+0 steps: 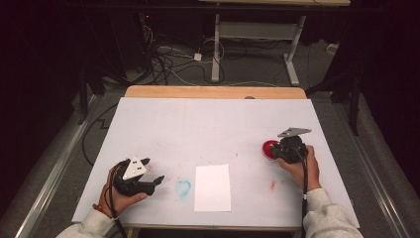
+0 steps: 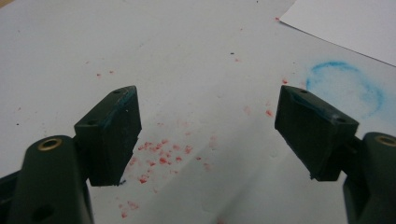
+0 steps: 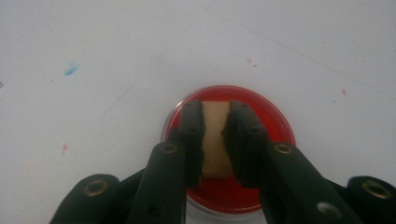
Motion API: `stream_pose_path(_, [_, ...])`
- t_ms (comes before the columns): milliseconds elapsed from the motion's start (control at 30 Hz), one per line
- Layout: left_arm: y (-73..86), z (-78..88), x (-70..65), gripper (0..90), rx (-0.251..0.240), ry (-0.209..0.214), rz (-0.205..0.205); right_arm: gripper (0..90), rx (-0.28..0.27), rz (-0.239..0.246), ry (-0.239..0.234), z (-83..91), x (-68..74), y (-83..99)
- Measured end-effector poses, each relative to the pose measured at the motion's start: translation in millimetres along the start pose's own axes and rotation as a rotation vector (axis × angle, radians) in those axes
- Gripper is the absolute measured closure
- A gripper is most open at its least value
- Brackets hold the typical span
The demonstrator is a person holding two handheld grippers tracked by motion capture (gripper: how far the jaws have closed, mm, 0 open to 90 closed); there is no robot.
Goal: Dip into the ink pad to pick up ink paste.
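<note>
A round red ink dish [image 3: 275, 123] sits on the white table cover at the right; it also shows as a red disc [image 1: 268, 148] in the high view. My right gripper [image 3: 215, 112] is shut on a tan wooden block [image 3: 215, 140] and holds it over the red dish; whether the block touches the ink I cannot tell. In the high view that right gripper [image 1: 282, 151] sits at the dish's right edge. My left gripper [image 2: 208, 100] rests open low over the table at the front left, with nothing between its jaws, and appears as the left gripper [image 1: 157, 181] in the high view.
A white sheet of paper [image 1: 212, 187] lies near the front edge in the middle. A blue ring stain [image 1: 183, 188] is just left of it, and red specks [image 2: 161, 156] dot the cover [image 1: 208, 124]. The wooden table edge [image 1: 213, 91] runs along the back.
</note>
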State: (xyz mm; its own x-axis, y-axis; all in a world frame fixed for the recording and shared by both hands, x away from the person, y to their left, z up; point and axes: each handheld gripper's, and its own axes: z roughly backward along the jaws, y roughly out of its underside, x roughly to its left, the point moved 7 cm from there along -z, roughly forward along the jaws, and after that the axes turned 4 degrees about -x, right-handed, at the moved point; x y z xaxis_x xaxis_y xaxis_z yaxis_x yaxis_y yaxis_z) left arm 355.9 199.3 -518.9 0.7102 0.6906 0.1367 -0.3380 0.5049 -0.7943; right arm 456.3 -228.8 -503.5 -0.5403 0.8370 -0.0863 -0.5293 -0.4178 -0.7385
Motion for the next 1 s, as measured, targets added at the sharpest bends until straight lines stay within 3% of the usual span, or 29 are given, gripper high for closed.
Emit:
stream_pose_path(533, [-0.2,-1.0,-2.1,22.1,0.006,0.012,-0.011,76.3,-0.012,0.04,0.022,-1.0,2.3,2.1])
stream_pose_path(767, [-0.9,-1.2,-2.7,22.1,0.005,0.015,-0.016,76.3,-0.005,0.097,0.065,-0.9,6.7,3.3])
stream_pose_path(1000, [-0.7,-1.7,-3.3,22.1,0.008,0.015,-0.016,76.3,-0.024,0.054,0.028,-1.0,3.3,4.8])
